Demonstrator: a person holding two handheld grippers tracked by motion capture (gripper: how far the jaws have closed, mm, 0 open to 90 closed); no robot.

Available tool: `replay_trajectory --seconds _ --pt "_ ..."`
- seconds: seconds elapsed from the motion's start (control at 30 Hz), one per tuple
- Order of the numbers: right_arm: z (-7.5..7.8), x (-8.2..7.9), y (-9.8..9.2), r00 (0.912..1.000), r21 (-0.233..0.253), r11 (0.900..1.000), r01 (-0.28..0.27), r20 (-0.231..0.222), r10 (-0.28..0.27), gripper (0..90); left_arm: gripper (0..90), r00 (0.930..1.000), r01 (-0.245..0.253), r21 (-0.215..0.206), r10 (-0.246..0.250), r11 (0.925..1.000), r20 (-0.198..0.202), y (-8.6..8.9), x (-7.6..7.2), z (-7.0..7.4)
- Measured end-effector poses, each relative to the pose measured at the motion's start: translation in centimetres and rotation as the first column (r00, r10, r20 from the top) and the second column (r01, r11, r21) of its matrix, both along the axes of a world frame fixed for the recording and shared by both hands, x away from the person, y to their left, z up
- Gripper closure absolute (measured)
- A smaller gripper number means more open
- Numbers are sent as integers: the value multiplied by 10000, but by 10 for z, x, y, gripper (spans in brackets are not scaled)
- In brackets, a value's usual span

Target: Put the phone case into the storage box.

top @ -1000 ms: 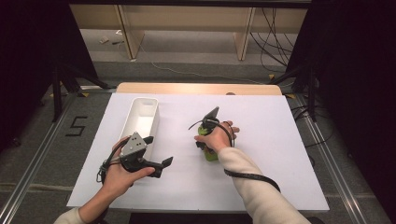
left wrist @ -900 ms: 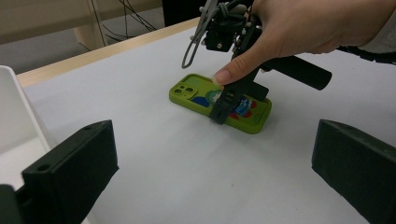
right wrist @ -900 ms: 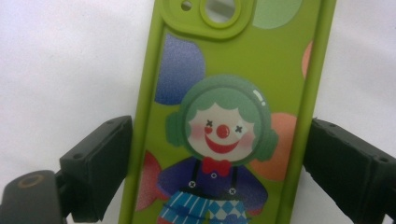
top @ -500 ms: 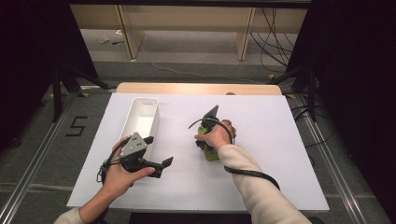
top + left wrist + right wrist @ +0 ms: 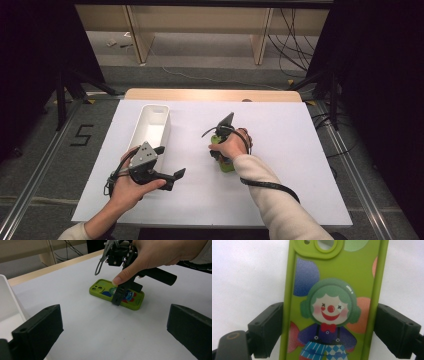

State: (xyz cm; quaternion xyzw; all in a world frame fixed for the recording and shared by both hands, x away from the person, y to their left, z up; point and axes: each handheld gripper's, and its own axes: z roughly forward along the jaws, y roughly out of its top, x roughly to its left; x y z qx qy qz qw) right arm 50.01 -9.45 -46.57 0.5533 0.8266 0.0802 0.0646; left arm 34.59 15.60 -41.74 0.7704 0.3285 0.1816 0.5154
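Flat on the white table (image 5: 300,150) lies the green clown phone case (image 5: 332,302), my right gripper (image 5: 329,332) spread astride its long edges, touching or not I cannot tell. Closing off-centre could skid it away. My left gripper (image 5: 115,335) hangs released nearby.

My table (image 5: 300,150) is evenly, brightly lit from above; surroundings fall dark. Shadows stay soft. My phone case (image 5: 332,302) appears close, slightly soft, without glare.
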Motion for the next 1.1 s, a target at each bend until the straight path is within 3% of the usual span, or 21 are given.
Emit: replay_trajectory --seconds 0.47,0.77,0.93,1.1 --pt "1 0 0 10000 36 10000 -47 12 47 160 0 10000 28 -5 -28 10000 8 0 0 0" --pt "2 -3 -5 9981 314 9977 -607 155 602 163 0 10000 58 -31 -58 10000 -13 -1 0 0" --pt "7 -5 -13 9950 722 9936 -873 546 834 164 0 10000 58 -26 -58 10000 8 -1 0 0" --pt "15 -12 -24 9848 1245 9819 -1430 1166 1287 164 0 10000 54 -46 -54 10000 -21 -1 1 -1"
